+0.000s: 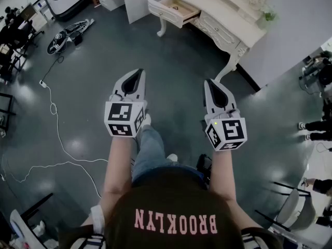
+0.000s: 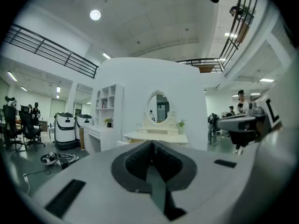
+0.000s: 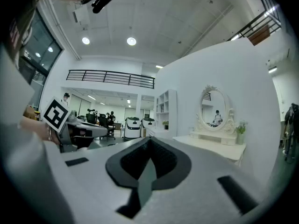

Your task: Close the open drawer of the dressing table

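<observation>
the head view looks down into the open drawer (image 1: 173,10) jutting from the dressing table (image 1: 228,15), well ahead of the left gripper (image 1: 137,74) and right gripper (image 1: 211,83). the gripper views show both pairs of jaws together and empty, plus the oval mirror (image 2: 159,108).

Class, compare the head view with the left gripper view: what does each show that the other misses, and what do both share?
Head view only: the person's dark shirt and jeans, and the inside of the open drawer. Left gripper view only: the ceiling light and the balcony railing. Both: the dressing table and the left tool, shut and empty.
</observation>
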A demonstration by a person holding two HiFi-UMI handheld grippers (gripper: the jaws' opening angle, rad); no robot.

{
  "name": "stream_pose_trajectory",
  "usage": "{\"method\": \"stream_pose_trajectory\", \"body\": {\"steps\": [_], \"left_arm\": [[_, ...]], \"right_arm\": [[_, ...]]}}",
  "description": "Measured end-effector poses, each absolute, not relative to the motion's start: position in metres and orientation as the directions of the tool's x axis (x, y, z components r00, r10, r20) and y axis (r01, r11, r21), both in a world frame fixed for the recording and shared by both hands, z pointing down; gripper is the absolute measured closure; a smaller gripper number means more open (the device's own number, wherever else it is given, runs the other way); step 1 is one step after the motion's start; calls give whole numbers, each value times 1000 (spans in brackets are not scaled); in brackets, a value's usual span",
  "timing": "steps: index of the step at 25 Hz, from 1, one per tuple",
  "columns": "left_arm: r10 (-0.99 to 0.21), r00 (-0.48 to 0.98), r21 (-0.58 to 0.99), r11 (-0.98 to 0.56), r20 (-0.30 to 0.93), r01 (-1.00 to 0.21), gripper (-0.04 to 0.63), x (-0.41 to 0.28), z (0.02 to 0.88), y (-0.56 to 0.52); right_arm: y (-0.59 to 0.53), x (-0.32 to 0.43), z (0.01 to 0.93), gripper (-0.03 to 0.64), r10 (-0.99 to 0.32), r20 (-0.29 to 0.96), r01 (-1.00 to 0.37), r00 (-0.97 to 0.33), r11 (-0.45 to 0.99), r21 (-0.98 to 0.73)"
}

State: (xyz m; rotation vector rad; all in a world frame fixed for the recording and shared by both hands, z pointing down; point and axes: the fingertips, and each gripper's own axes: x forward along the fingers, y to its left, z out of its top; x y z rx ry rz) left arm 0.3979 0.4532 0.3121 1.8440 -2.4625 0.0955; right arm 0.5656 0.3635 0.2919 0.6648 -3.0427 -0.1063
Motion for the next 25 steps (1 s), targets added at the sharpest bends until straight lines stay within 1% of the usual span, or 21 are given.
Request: {"method": "stream_pose_trajectory", "body": {"steps": [12, 17, 25], "left_arm": [[-957, -270, 18, 273, 105, -962, 592, 302, 321, 391], [-961, -257, 25, 261, 106, -965, 592, 250, 318, 357], [-964, -239, 36, 245, 119, -969, 592, 158, 316, 313]], "right_arm": [[304, 477, 304, 620, -443, 52, -440, -895, 896, 64], [271, 425, 301, 618, -459, 45, -457, -887, 888, 45], [223, 336, 302, 618, -505, 86, -500, -859, 863, 68]]}}
